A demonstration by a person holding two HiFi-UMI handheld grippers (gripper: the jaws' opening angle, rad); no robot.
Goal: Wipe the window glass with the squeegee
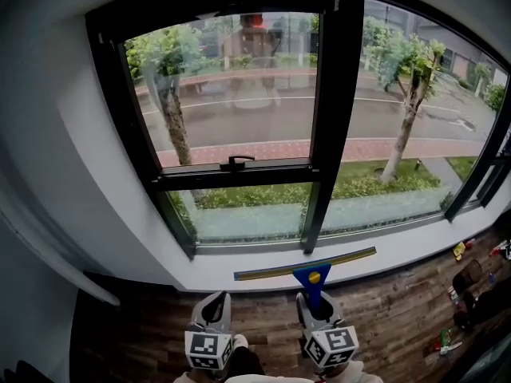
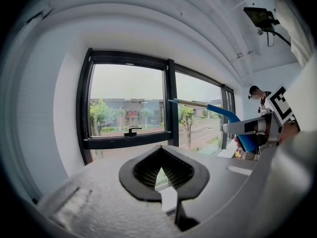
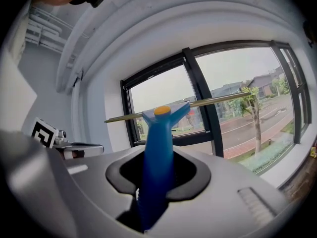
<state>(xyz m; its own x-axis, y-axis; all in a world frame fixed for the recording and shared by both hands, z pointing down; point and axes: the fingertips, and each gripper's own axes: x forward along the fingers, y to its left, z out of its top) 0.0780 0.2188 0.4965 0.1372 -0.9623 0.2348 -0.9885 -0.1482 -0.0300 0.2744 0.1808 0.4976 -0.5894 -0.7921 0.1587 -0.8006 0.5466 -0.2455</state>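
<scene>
**Squeegee held, glass not yet touched**

Right gripper (image 1: 314, 300) clenched on squeegee (image 1: 312, 273) handle. Blade sits low by the sill (image 1: 415, 244), off the glass (image 1: 231, 94). Left gripper (image 1: 212, 308) pinched closed, empty. Next: raise blade to pane top, press flat, pull down evenly.

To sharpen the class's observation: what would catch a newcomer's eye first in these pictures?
The blue squeegee, gripped in the right claw, its blade near the sill. Behind it, the big black-framed window onto a tree-lined street. The left claw is shut, empty.
</scene>
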